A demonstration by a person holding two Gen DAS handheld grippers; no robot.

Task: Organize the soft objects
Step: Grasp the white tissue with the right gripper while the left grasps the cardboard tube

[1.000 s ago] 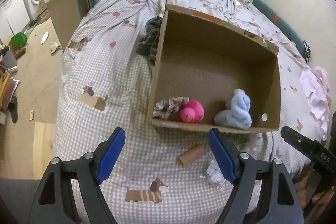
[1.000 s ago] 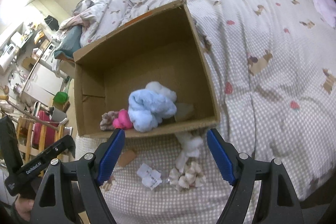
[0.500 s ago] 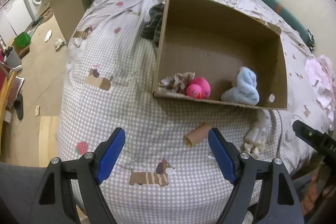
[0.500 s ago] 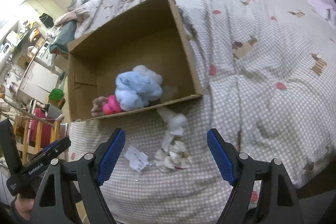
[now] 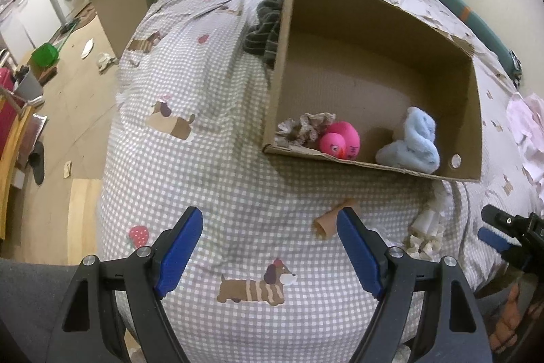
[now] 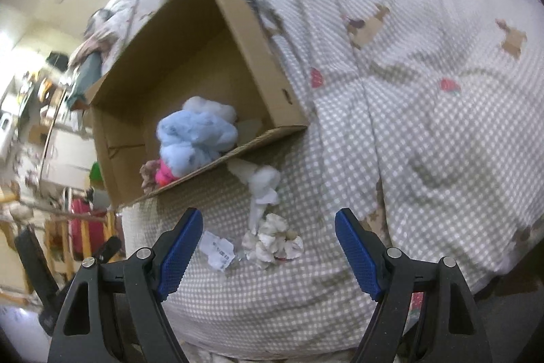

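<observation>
Left wrist view first: my left gripper [image 5: 268, 237] hangs over the checked bedspread [image 5: 210, 179] with its blue fingers [image 5: 178, 247] wide apart and nothing between them. Beyond the fingertips the box [image 5: 472, 125] sits on the bed, well apart from them, and inside along its near wall lie a frilly scrunchie [image 5: 304, 128], a pink duck [image 5: 340, 143] touching it, and a blue cloth [image 5: 413, 147] further right. A cardboard tube [image 5: 326, 221] lies on the spread just beside my right fingertip, and a pale crumpled cloth [image 5: 426, 228] lies beyond that finger, below the box's right corner. At the right edge I see my right gripper [image 5: 506, 237]. Compared with half a second ago the box has grown larger and nearer in this view, and the tube has shifted from between the fingers to right against the right one. Right wrist view next: the right gripper [image 6: 268, 237] also has its fingers [image 6: 357, 249] spread with nothing held. The crumpled cloth [image 6: 272, 240] lies between them, just past the tips, trailing up to a white wad [image 6: 261, 179] at the box [image 6: 258, 29] front; a paper scrap [image 6: 217, 249] sits beside the left finger. The blue cloth [image 6: 193, 135] fills the near part of the box, the duck [image 6: 163, 174] peeping out below it. Against the earlier frame this view has tilted and closed in on the cloth.
</observation>
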